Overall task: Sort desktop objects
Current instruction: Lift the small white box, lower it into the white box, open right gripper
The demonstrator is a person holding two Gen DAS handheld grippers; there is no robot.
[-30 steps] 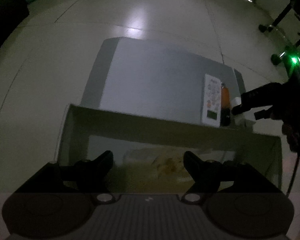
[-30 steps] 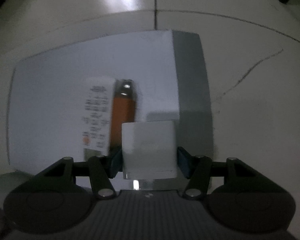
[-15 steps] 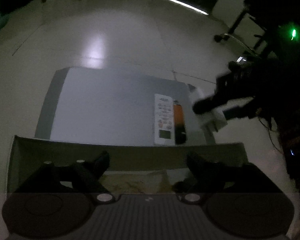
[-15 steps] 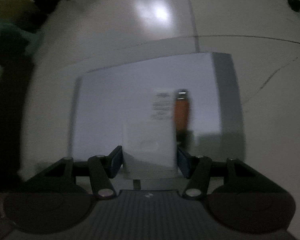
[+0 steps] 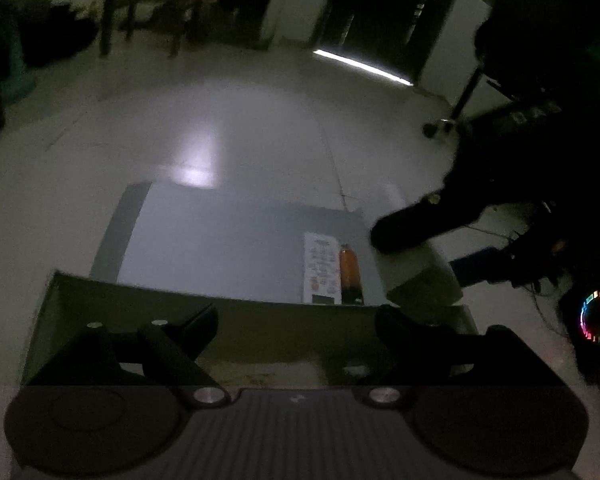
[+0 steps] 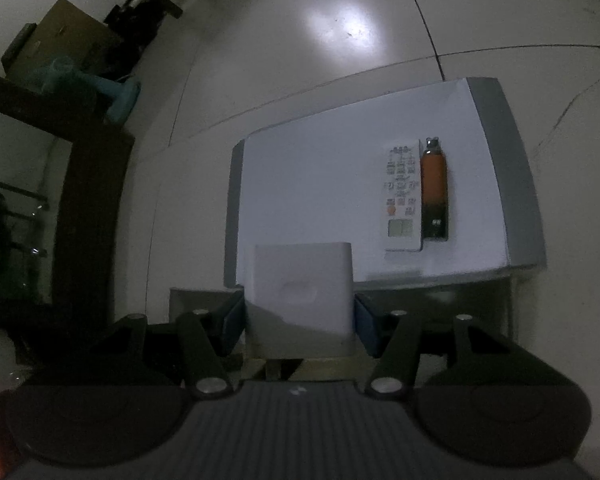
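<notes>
A white cube-shaped box (image 6: 300, 280) is clamped between the blue pads of my right gripper (image 6: 300, 320), held above the near edge of the low grey table (image 6: 320, 184). From the left wrist view, that white box (image 5: 420, 276) hangs off the table's right corner, over the rim of an open carton (image 5: 220, 308). A white remote control (image 6: 400, 196) and an orange lighter (image 6: 434, 188) lie side by side on the table, also seen as the remote (image 5: 320, 268) and lighter (image 5: 349, 270). My left gripper (image 5: 296, 320) is open over the carton, holding nothing.
The carton's far wall (image 6: 460, 292) stands against the table's near edge. Dark furniture (image 6: 88, 184) and a teal object (image 6: 120, 96) stand at the left. Chair legs (image 5: 140, 8) and a wheeled base (image 5: 440, 128) are on the tiled floor beyond.
The right gripper has lifted the white box off the table's right edge and carried it left and back, over the carton. The left gripper has tilted upward and stays open.
</notes>
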